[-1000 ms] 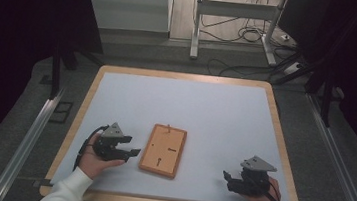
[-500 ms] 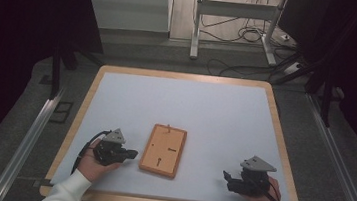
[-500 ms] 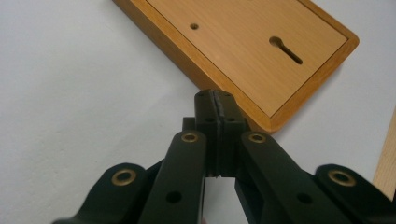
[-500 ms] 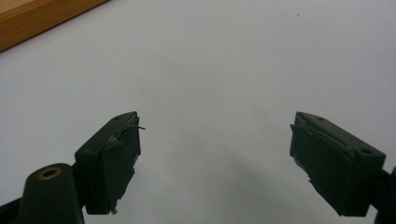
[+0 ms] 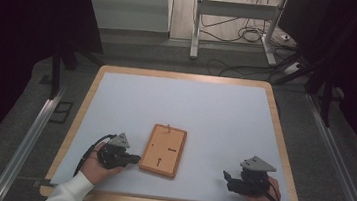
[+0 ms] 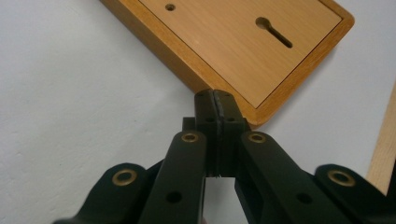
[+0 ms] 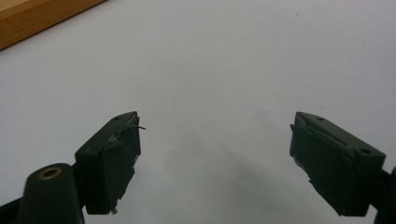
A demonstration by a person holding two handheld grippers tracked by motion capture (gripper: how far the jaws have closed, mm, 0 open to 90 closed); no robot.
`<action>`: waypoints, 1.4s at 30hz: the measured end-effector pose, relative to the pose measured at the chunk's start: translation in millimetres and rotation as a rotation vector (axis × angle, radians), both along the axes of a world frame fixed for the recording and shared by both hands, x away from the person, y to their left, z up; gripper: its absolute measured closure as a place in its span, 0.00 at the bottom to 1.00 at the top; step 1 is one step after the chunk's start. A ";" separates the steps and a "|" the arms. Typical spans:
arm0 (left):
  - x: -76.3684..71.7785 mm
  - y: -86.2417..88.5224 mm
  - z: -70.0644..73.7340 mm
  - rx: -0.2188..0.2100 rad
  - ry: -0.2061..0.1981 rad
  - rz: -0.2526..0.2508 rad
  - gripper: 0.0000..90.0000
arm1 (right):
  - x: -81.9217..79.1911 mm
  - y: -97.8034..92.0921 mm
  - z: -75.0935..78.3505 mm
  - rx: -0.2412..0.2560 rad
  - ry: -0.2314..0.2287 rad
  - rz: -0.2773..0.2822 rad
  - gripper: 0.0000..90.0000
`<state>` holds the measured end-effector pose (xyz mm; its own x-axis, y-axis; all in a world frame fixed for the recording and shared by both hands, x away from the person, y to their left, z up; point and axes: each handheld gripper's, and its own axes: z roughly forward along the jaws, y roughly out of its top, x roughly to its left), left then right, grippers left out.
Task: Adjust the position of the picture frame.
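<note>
Left hand-held gripper [image 6: 215,100], jaws pressed together, noses the wooden board's [image 5: 163,150] lower-left edge, likely to nudge it; right hand-held gripper [image 5: 230,180] waits spread wide at lower right.

Right gripper [image 7: 215,158]: two black jaws rising from the lower edge, set wide apart with nothing between them. Left-hand jaw pad [image 7: 109,161] blocky, its upper edge chipped, a thin wire-like strand sticking out near its top corner; a brass-ringed hole [image 7: 49,173] sits on the arm below it. Right-hand jaw pad [image 7: 334,163] likewise blocky, its face worn and scuffed, with small screw recesses on its outer side. White table surface [image 7: 219,70] beneath and beyond both jaws, matt, with faint soft shadow between them and one tiny dark speck near the top. Wooden edge [image 7: 37,16] crossing the upper left corner, slanted, well apart from the jaws.
</note>
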<state>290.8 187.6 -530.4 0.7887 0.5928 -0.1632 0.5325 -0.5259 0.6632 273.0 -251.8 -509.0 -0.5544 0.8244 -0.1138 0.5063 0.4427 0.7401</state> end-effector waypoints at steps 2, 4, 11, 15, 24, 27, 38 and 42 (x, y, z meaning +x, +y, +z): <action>-1.9 -2.9 2.6 0.004 -0.015 -0.001 1.00 | 0.4 -0.2 -0.2 -0.001 0.002 0.001 0.19; -3.4 -5.4 4.4 0.027 -0.031 -0.002 1.00 | 1.2 0.4 -0.8 -0.002 0.003 0.000 0.19; -1.5 -3.1 0.8 0.045 -0.009 -0.004 1.00 | 0.1 0.3 0.7 -0.002 -0.003 0.001 0.19; -1.6 -3.1 0.4 0.040 -0.004 0.000 1.00 | 1.0 -0.1 0.2 -0.001 -0.003 -0.001 0.19; -3.6 -9.2 -2.5 0.054 0.007 -0.026 1.00 | 0.8 0.5 0.2 -0.004 -0.004 -0.001 0.19; -4.0 -11.7 -2.6 0.048 0.010 -0.037 1.00 | 1.1 0.3 -0.1 -0.004 -0.002 -0.001 0.19; -5.6 -26.5 -2.4 0.043 0.006 -0.067 1.00 | 1.1 0.7 -0.2 -0.005 0.001 0.001 0.19; -5.0 -27.2 -2.0 0.039 0.005 -0.069 1.00 | 1.4 0.4 -0.6 -0.005 0.002 0.001 0.19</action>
